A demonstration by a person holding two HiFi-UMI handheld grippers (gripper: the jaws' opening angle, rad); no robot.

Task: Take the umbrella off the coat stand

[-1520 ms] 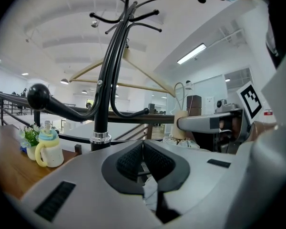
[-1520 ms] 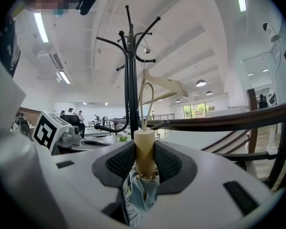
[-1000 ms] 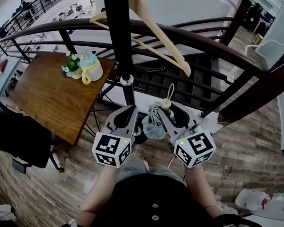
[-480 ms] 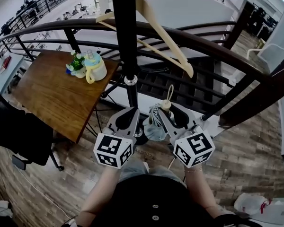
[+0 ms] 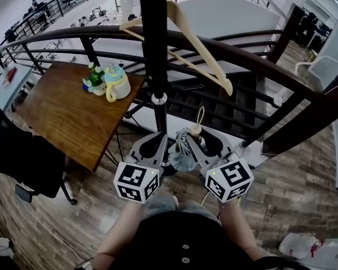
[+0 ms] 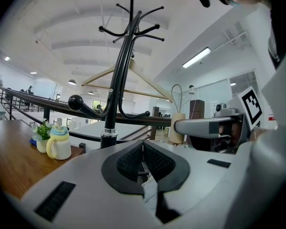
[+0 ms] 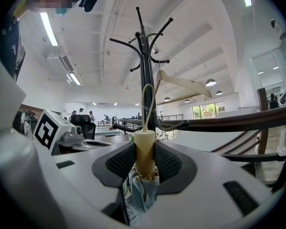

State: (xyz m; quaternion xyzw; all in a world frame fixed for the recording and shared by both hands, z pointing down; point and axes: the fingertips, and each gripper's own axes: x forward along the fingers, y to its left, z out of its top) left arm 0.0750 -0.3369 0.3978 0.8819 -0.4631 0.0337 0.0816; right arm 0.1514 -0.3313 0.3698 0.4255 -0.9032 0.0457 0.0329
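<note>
The folded pale blue umbrella (image 5: 183,153) with a cream wooden handle (image 7: 144,151) and a cord loop (image 5: 199,117) hangs free of the black coat stand (image 5: 153,55). My right gripper (image 5: 196,141) is shut on the umbrella's handle, pads pressing both sides, the fabric (image 7: 142,192) bunched below them. The stand's pole (image 7: 148,85) rises just behind the handle in the right gripper view. My left gripper (image 5: 156,143) is shut with nothing between its pads, close to the left of the umbrella and near the pole (image 6: 115,85).
A wooden clothes hanger (image 5: 191,44) hangs on the stand. A wooden table (image 5: 62,114) at the left carries a small plant (image 5: 93,77) and a yellow-handled cup (image 5: 117,82). A dark curved railing (image 5: 259,66) runs behind, with stairs below. A black chair (image 5: 22,162) stands at the left.
Both grippers and the umbrella keep their places relative to each other. The head view has shifted slightly, so the stand and table sit a little lower and to the right in the picture.
</note>
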